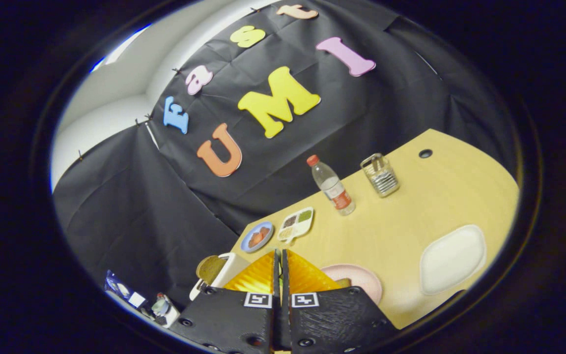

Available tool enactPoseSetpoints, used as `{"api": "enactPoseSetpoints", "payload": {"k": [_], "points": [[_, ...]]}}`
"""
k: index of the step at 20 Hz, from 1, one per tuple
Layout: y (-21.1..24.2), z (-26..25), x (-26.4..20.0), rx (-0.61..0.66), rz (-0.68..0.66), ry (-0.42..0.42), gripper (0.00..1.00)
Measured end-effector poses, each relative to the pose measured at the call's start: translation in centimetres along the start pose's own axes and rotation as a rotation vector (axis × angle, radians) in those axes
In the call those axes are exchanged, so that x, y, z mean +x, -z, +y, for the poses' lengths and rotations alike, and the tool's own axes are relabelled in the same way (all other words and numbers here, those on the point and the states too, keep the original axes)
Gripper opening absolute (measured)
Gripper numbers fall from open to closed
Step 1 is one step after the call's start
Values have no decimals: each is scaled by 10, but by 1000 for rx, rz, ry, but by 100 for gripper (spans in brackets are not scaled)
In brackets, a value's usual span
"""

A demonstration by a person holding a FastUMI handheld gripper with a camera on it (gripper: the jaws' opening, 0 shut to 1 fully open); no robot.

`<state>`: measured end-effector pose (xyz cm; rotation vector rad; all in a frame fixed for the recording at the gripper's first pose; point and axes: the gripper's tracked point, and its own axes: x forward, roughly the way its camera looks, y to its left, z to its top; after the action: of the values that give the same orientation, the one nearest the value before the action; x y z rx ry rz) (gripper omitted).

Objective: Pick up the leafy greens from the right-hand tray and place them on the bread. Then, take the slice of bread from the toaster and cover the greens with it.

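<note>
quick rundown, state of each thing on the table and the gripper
hand-held gripper: fingers nearly closed, a thin green sliver between them; what it is, cannot tell
toaster: a bread slice stands up out of it
pink plate: flat, partly hidden by the fingers
white tray: bare on top
water bottle: upright, capped
divided tray: compartments filled
blue plate: holds reddish food

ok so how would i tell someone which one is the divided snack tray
Start at the wooden table, at its edge along the black cloth wall. Between the blue plate and the water bottle lies the divided tray; unlike its neighbours, it is split into compartments with different fillings.
</note>
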<state>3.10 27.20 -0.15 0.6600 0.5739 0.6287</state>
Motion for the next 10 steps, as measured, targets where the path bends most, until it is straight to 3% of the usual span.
{"api": "enactPoseSetpoints", "payload": {"k": [6,10], "points": [[54,34,32,108,75,-90,0],[74,25,46,226,110,-117,0]]}}
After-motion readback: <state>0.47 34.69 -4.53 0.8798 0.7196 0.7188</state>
